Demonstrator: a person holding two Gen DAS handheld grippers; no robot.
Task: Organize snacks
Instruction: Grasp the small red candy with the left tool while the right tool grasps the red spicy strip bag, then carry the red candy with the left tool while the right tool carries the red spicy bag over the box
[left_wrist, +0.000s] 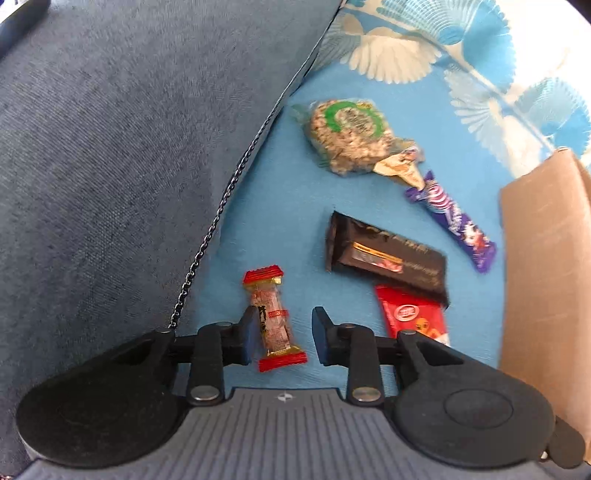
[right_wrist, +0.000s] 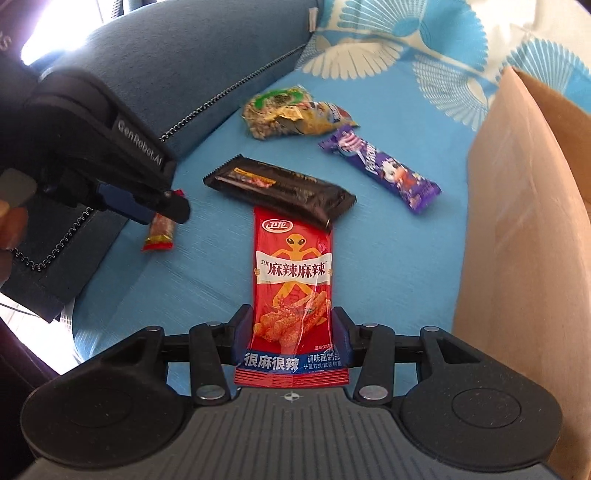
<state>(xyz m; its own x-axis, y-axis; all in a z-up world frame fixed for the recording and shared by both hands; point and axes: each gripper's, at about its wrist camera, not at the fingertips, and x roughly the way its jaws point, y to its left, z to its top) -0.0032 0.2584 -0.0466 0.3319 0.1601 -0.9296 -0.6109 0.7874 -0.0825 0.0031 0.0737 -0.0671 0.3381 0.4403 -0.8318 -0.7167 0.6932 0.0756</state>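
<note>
Straddling light, crinkly wrappers: left gripper (left_wrist: 282, 338) wide around small red sausage stick (left_wrist: 273, 319). Right gripper (right_wrist: 291, 334) flanking slippery red spicy packet (right_wrist: 293, 291), possibly touching; best pinched mid-body.

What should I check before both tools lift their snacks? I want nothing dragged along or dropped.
1. Left tool straddles the small red-ended candy: ok, fingers open either side.
2. Left tool shut on the candy: not ok, a gap shows on its right side.
3. Right tool around the red spicy snack packet: ok, fingers flank its lower part.
4. Right grip firm: cannot tell, the pads sit at the packet's edges.
5. Red packet free to lift: not ok, the black bar overlaps its far end.
6. Cardboard box close by for dropping: ok, on the right.
</note>
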